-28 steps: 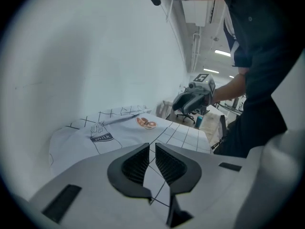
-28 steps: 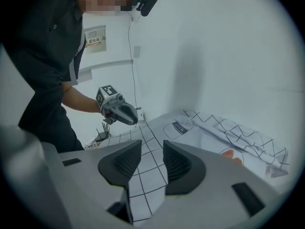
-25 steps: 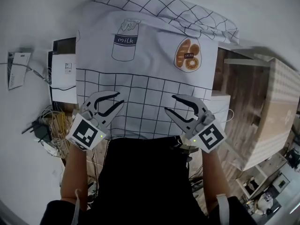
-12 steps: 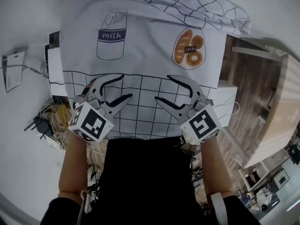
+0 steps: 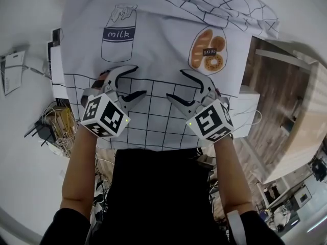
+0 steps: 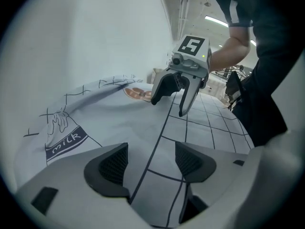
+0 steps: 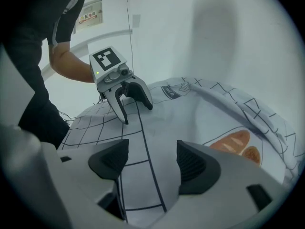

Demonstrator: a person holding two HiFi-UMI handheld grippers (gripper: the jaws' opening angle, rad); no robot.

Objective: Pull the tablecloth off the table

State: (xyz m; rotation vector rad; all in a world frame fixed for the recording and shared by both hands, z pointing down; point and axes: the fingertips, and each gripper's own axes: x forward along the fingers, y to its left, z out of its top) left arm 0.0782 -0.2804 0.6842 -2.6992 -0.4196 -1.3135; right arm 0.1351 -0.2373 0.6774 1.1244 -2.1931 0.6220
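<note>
While the white tablecloth (image 5: 163, 40), printed with grid lines, a milk carton and bread, lies spread over the table with its far edge bunched, left gripper (image 5: 139, 80) and right gripper (image 5: 175, 84) sit over its near gridded part, jaws just opened wide, pinching nothing.

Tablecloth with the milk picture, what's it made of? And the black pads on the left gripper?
The tablecloth looks like thin fabric, matte white with printed lines: it folds and creases softly. The left gripper has pads that look like black rubber or plastic, matte, finely ribbed.
</note>
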